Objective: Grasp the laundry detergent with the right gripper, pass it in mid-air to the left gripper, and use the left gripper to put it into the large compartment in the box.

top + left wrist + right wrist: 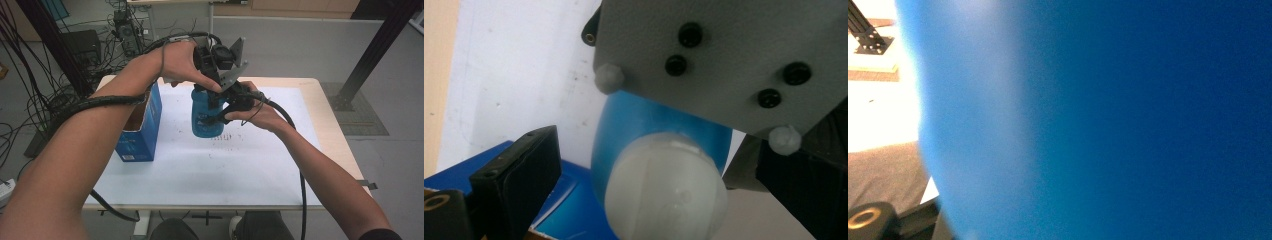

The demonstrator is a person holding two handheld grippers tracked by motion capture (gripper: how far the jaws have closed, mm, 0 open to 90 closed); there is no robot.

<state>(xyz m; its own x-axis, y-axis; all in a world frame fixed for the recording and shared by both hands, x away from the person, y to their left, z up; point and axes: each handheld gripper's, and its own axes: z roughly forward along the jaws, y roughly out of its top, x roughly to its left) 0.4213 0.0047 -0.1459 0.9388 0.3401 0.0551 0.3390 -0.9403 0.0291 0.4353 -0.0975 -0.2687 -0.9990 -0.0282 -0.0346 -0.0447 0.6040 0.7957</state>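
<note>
The blue bottle (206,117) stands upright near the middle of the counter (320,115), on a white sheet (210,165), just right of an open blue box (141,131). The right gripper (227,111) presses against its side, the jaws apparently clamped on the body, though their tips are hidden. The left gripper (216,75) hangs over the white cap (666,187), jaws spread either side of it, not yet closed. The bottle looks like stiff, smooth plastic, likely slippery and moderately heavy if full; hold the body firmly and grip the cap across its rounded sides.
</note>
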